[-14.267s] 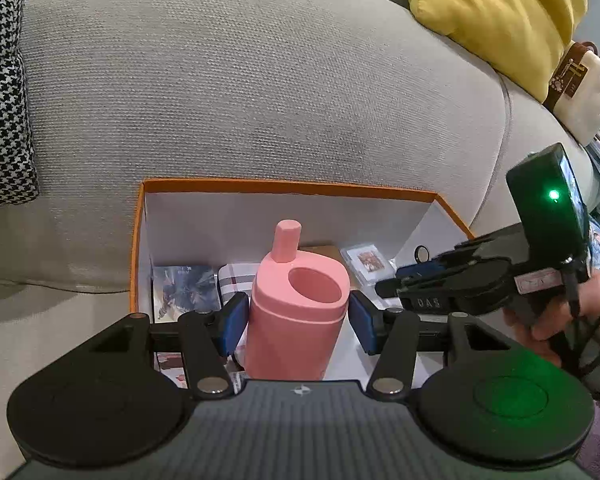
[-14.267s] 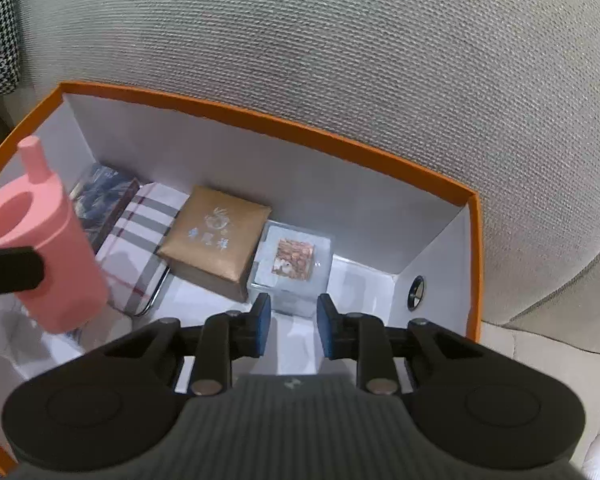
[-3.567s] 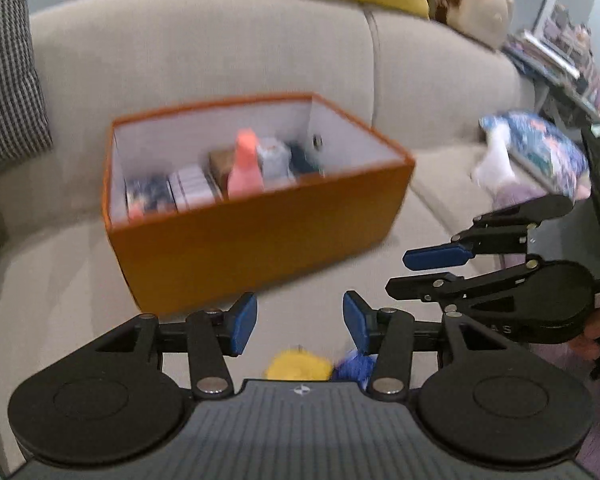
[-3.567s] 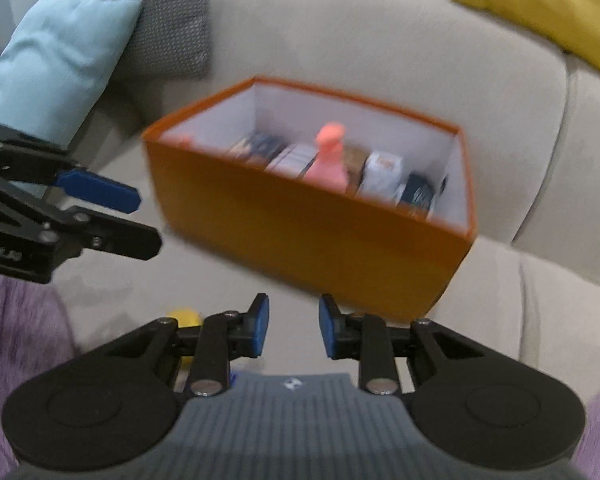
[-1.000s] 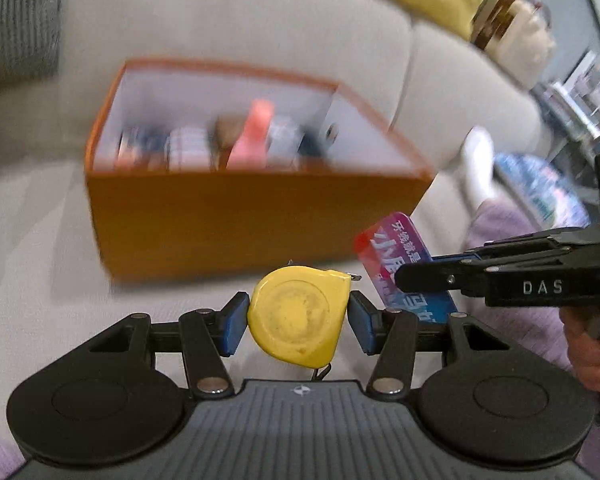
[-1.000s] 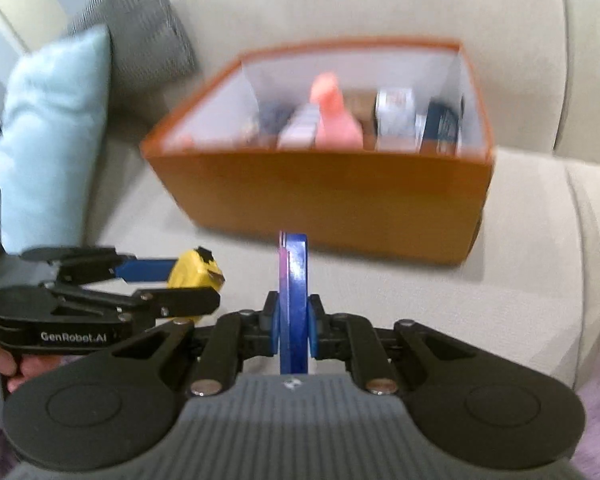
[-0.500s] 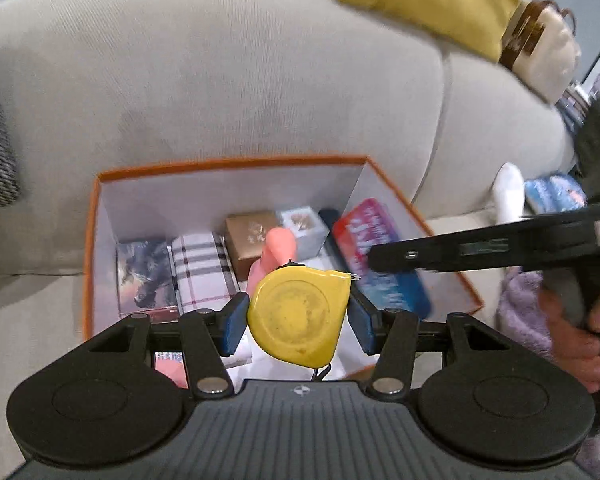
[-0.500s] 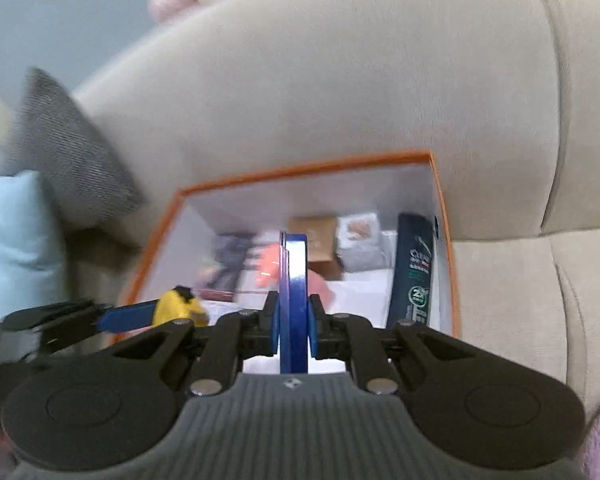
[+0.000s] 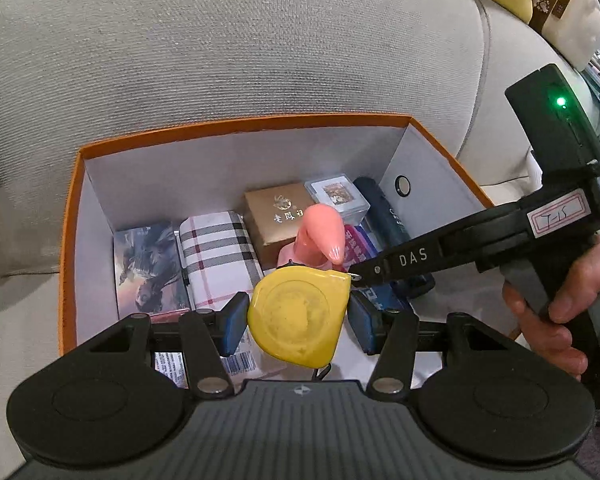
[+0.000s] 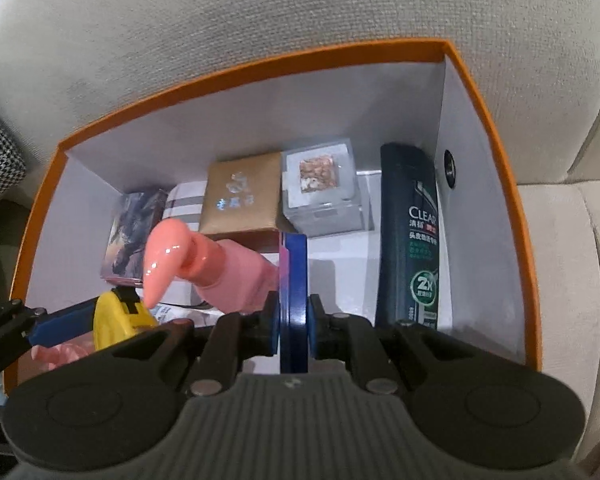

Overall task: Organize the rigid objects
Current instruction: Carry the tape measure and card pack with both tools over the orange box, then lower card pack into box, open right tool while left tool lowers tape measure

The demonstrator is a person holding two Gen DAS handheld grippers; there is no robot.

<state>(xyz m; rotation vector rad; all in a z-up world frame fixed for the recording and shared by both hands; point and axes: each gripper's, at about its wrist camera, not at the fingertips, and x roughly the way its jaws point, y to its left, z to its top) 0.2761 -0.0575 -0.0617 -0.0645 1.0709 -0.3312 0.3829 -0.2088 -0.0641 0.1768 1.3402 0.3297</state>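
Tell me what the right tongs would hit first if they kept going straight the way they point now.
Probably the bare white floor of the orange box, between the pink pump bottle and the dark shampoo bottle. The right tongs carry a thin blue pack that would land first; depth is uncertain.

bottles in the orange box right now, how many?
2. Pink pump bottle near the middle of the orange box; dark shampoo bottle along its right wall. The grippers hide the front, so more are possible.
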